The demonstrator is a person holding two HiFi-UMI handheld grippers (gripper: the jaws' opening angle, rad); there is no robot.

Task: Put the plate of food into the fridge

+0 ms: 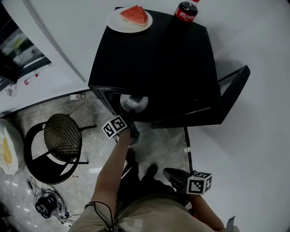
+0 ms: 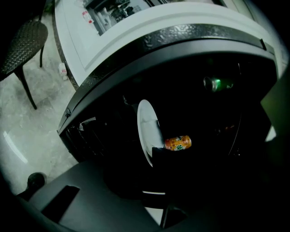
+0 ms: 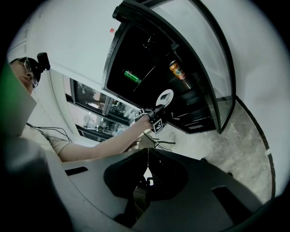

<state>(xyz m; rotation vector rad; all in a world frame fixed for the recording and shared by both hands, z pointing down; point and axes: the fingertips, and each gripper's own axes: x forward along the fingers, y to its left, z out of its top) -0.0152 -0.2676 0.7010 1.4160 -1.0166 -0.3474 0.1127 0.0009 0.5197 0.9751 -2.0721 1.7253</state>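
While at fridge (image 1: 154, 59), left hand (image 1: 130, 136) outstretched.

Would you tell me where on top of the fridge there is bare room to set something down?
The fridge top is bare across its middle and front. It is bordered only at the far edge, by the watermelon plate at the left corner and the cola bottle further right. That far edge is the crowded part.

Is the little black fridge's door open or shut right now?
Open. The fridge door stands swung out to the side, and the orange can inside shows.
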